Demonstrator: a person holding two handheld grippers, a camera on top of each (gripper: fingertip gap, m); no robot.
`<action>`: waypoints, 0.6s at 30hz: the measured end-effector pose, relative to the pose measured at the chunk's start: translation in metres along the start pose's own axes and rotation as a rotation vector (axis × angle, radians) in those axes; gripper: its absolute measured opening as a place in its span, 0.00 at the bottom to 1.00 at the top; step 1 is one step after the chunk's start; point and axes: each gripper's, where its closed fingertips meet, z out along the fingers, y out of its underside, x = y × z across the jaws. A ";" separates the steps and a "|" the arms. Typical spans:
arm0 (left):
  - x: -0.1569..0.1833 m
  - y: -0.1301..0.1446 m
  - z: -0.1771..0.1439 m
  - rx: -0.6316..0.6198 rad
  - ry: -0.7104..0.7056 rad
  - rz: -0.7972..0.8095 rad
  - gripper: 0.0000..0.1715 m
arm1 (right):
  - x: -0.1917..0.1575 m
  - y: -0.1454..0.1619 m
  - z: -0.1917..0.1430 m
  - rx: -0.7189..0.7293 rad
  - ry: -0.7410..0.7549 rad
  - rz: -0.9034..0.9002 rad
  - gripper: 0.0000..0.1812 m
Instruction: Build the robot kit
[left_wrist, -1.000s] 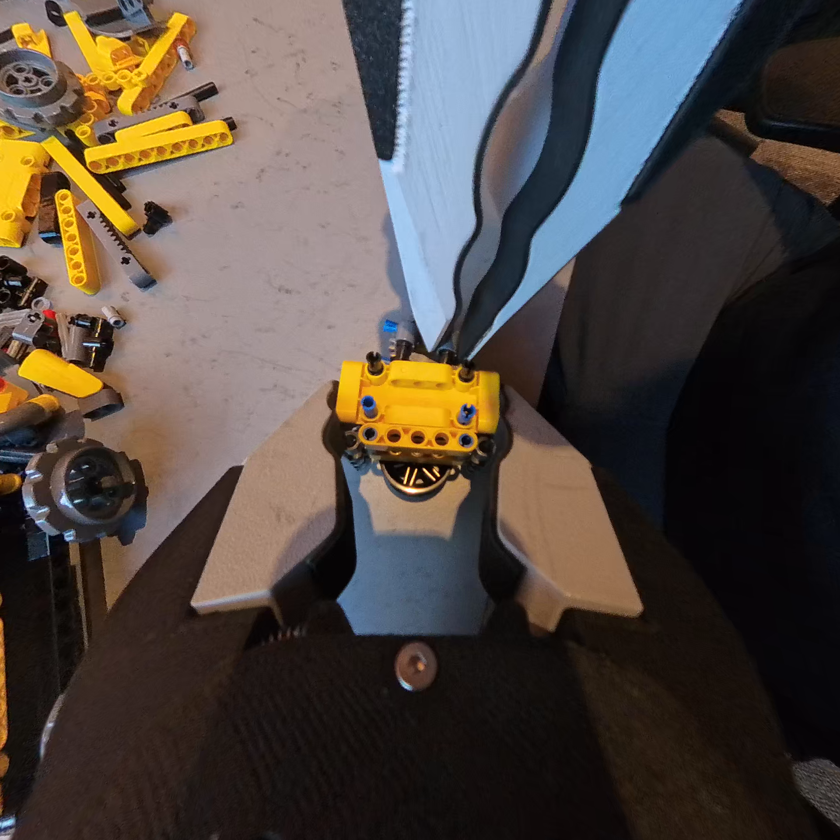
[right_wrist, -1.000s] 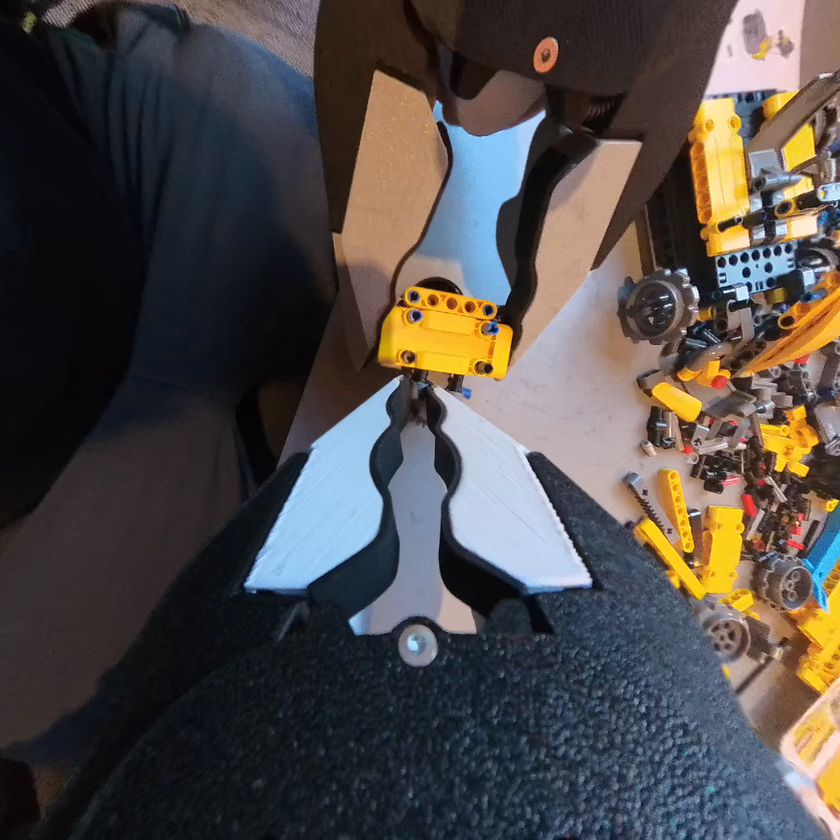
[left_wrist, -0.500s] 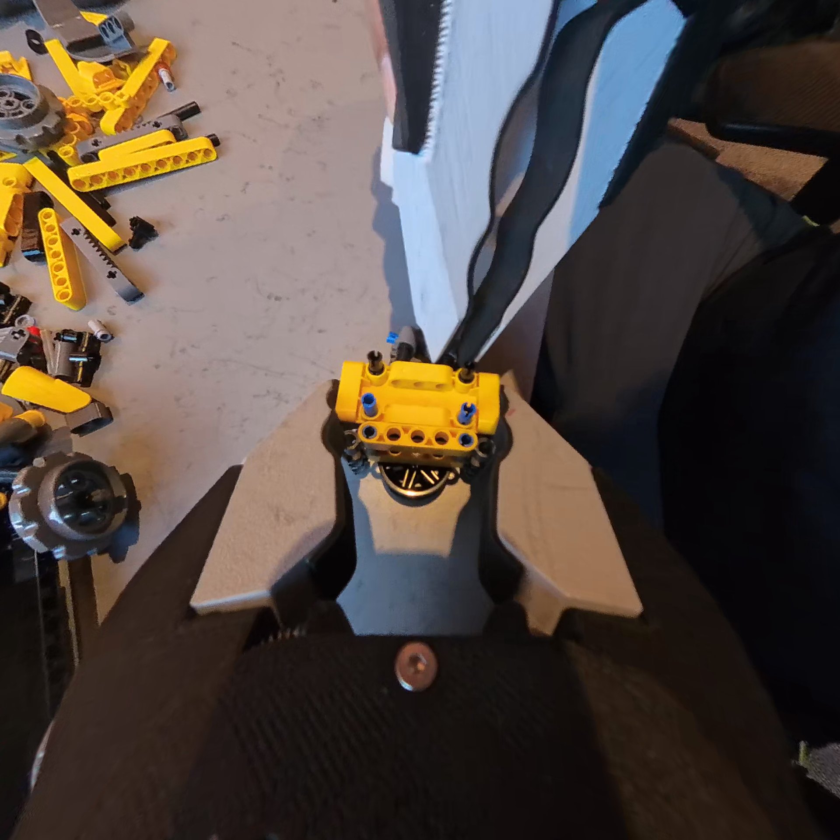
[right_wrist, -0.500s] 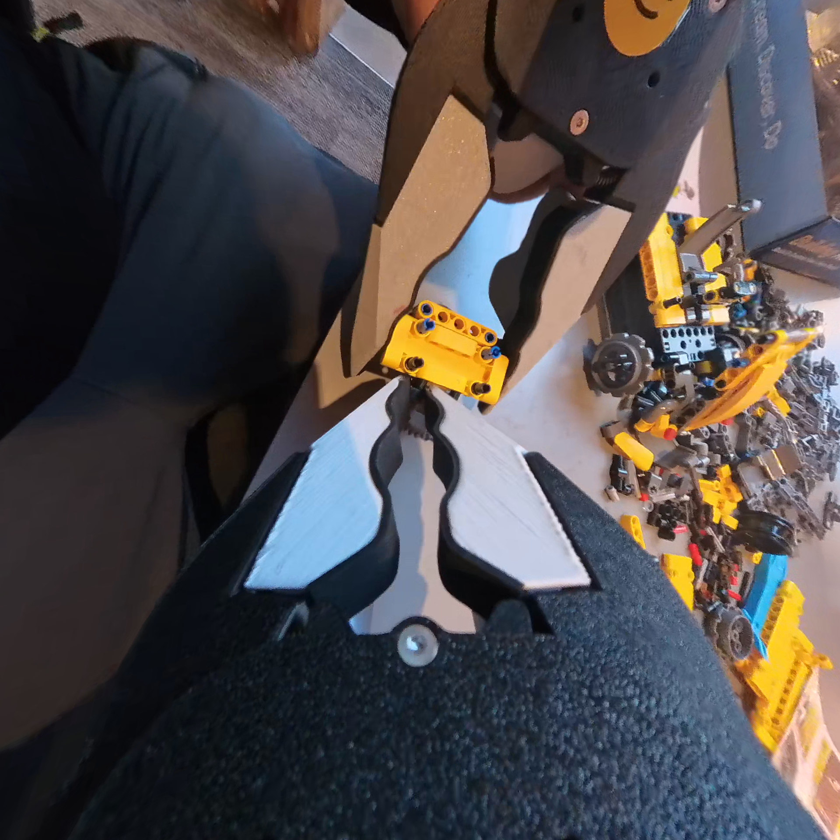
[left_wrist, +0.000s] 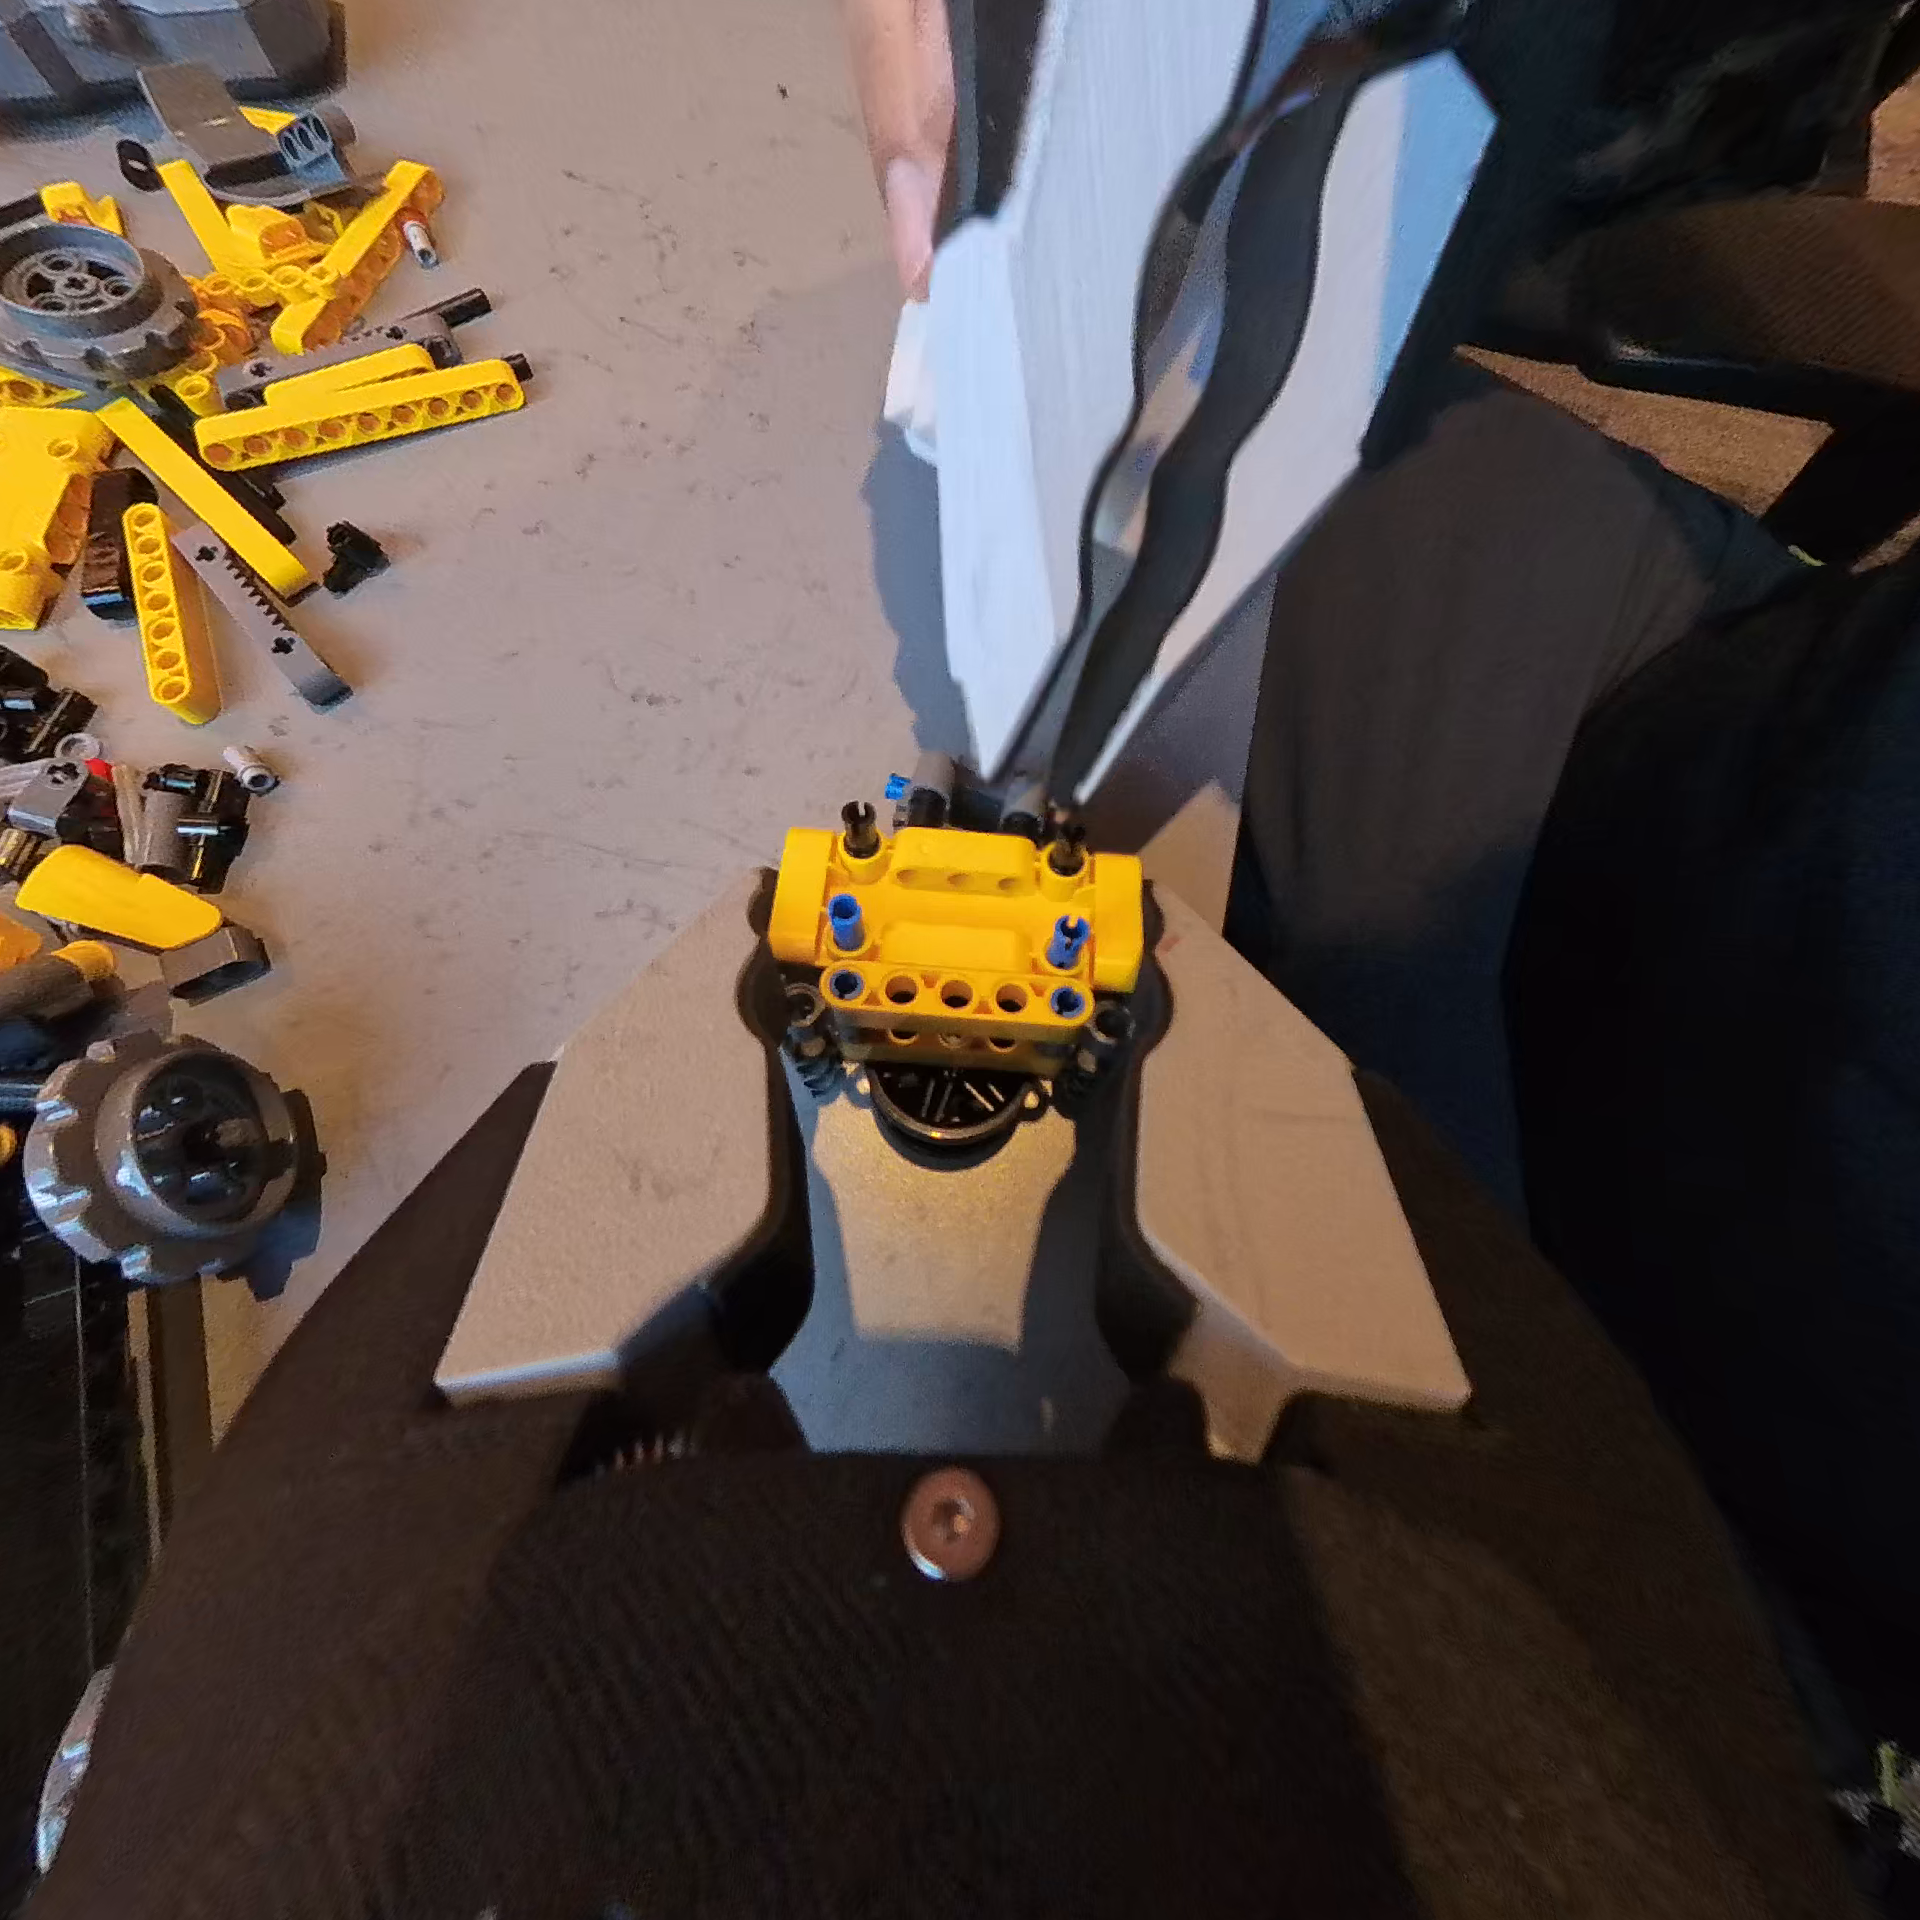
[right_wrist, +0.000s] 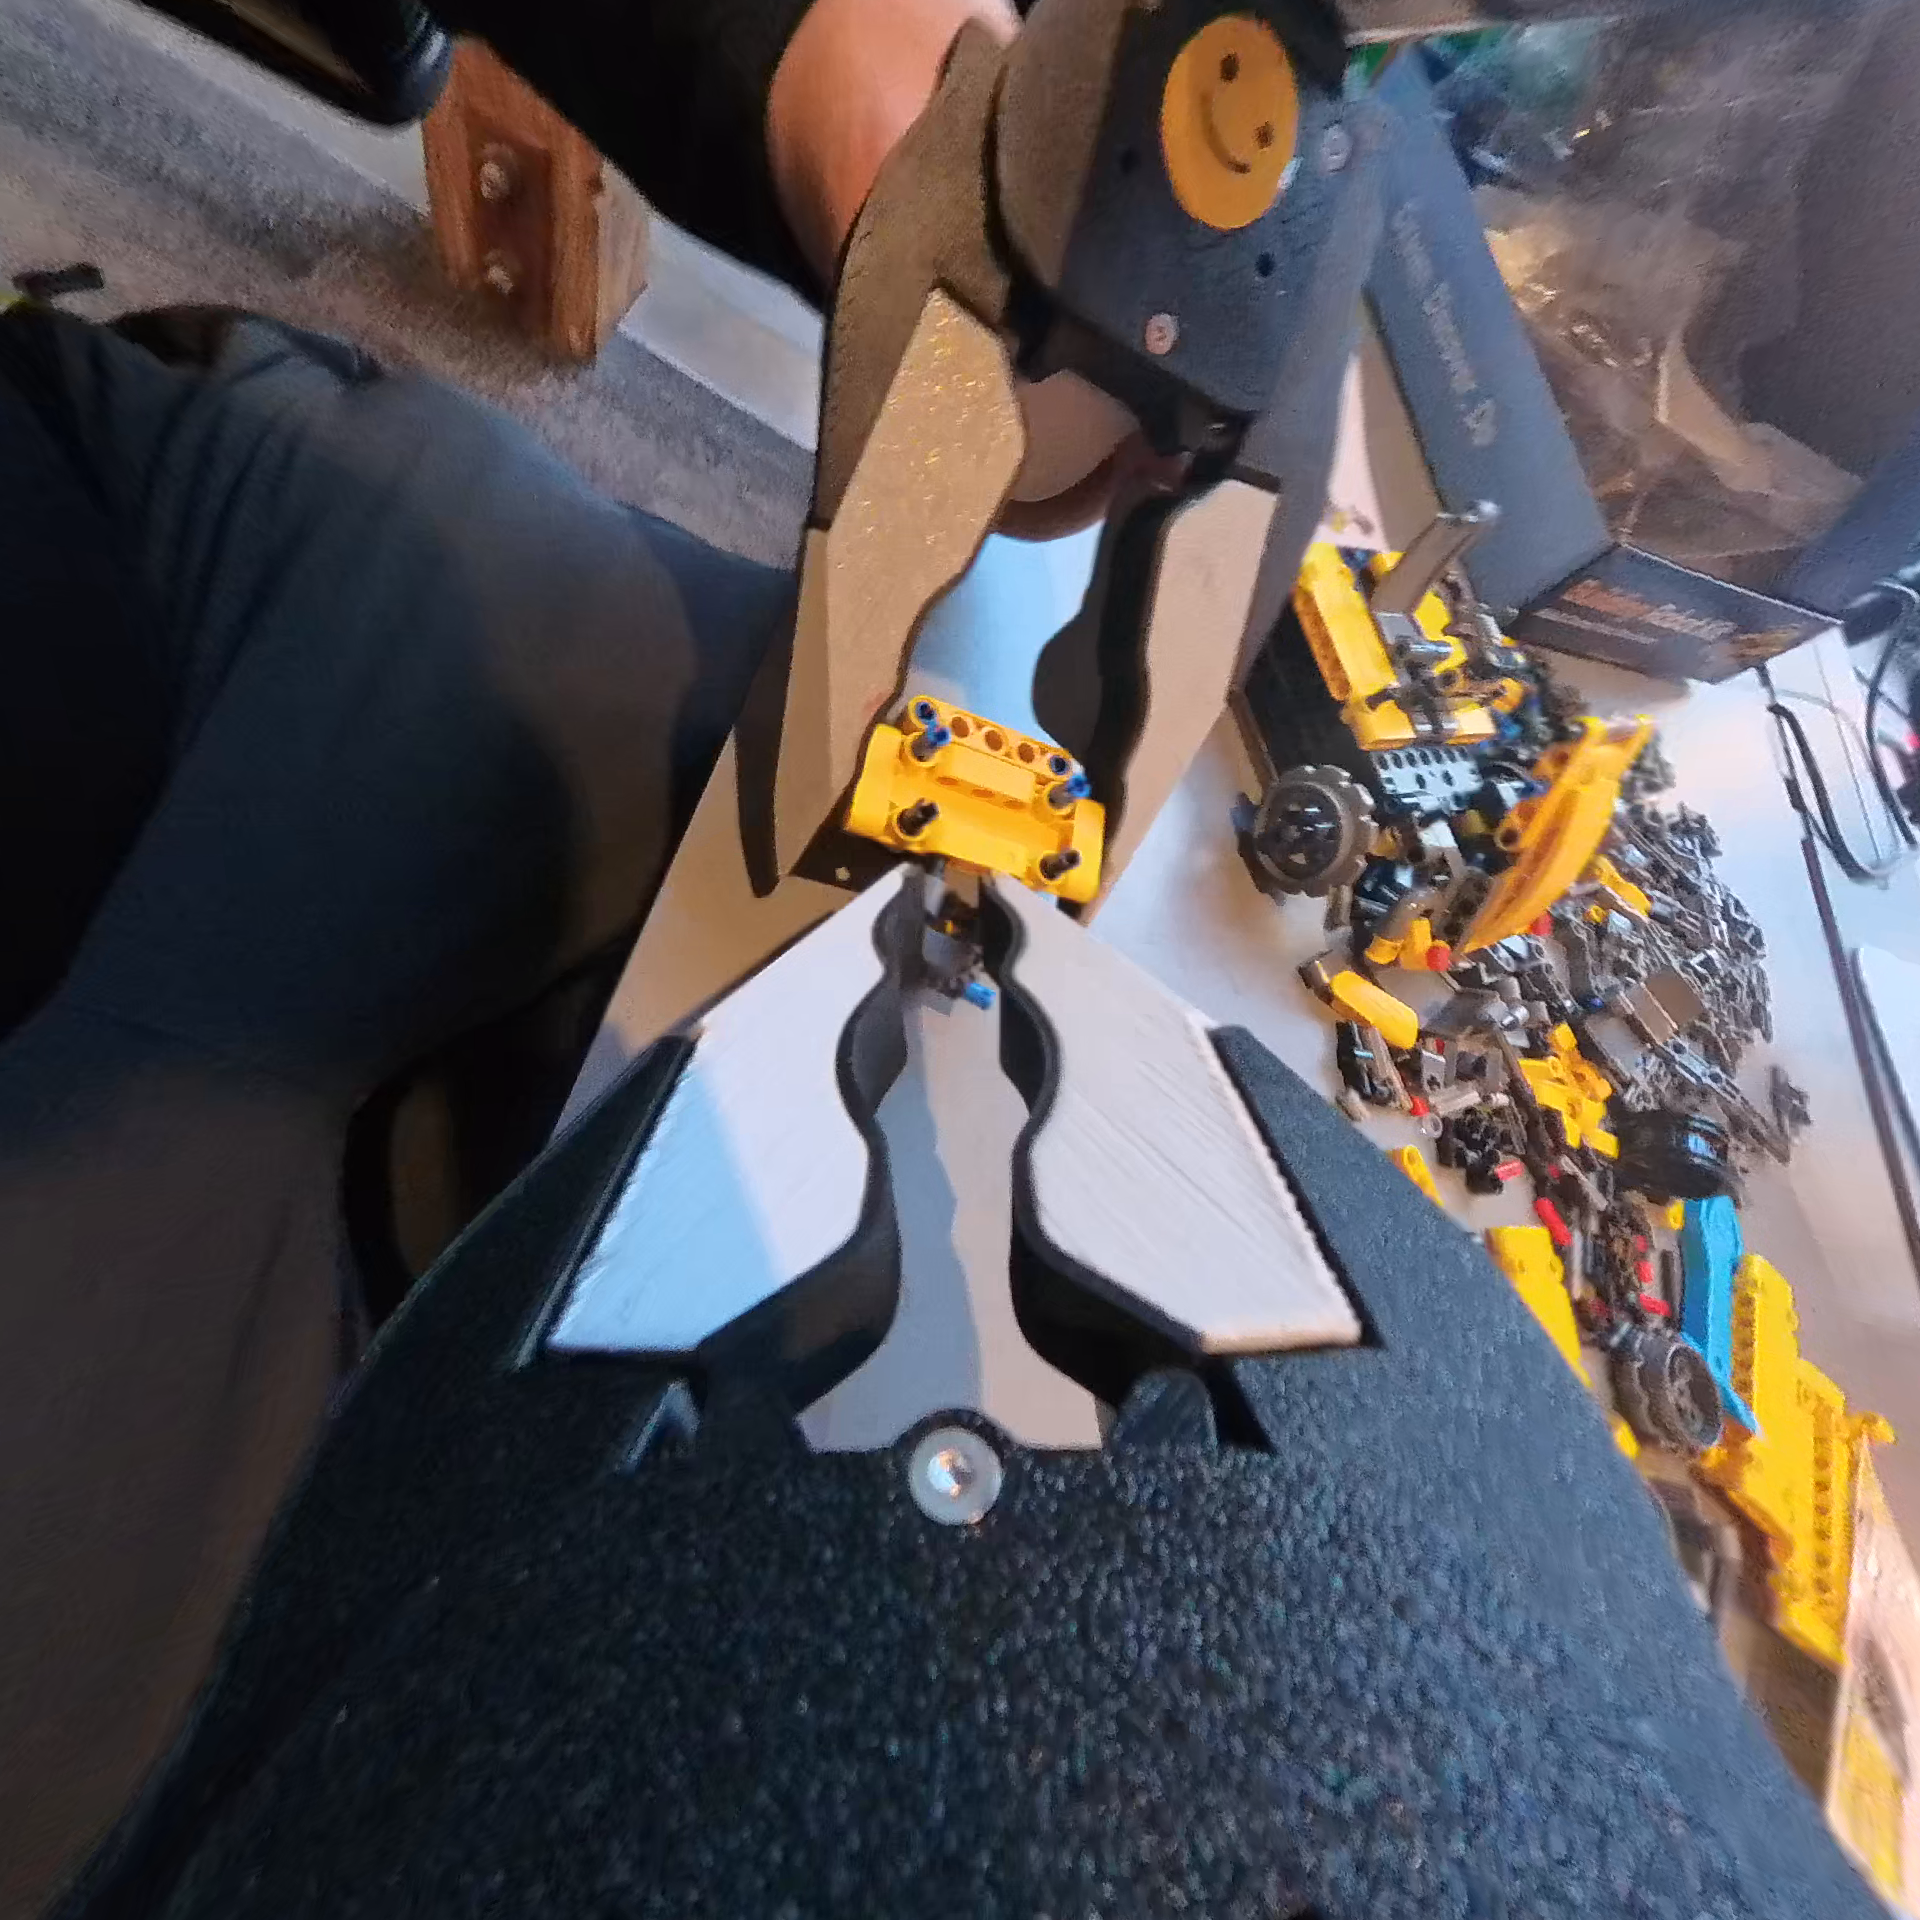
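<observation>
Left wrist view: pale table (left_wrist: 644, 644) is carrying a loose pile of yellow and grey building parts (left_wrist: 156, 447) along its left side, bare room toward the near edge. Left gripper (left_wrist: 951, 977) is clenching a yellow block assembly (left_wrist: 956, 925), held at that edge. Right gripper (right_wrist: 951, 935) is pinching a small grey pin piece (right_wrist: 951, 961) against the block's far face; judging best to keep the axis straight, grip steady. Person's leg (right_wrist: 312, 727) is crowding the off-table side.
</observation>
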 end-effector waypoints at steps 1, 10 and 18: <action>0.000 0.000 0.000 0.006 0.000 -0.003 0.38 | 0.004 -0.001 -0.004 0.024 0.016 0.031 0.07; 0.000 -0.001 -0.003 0.047 0.027 -0.014 0.38 | 0.012 0.015 -0.008 0.089 -0.097 0.422 0.12; 0.000 -0.001 -0.004 0.050 0.032 -0.013 0.38 | 0.009 0.013 0.002 0.109 -0.177 0.448 0.04</action>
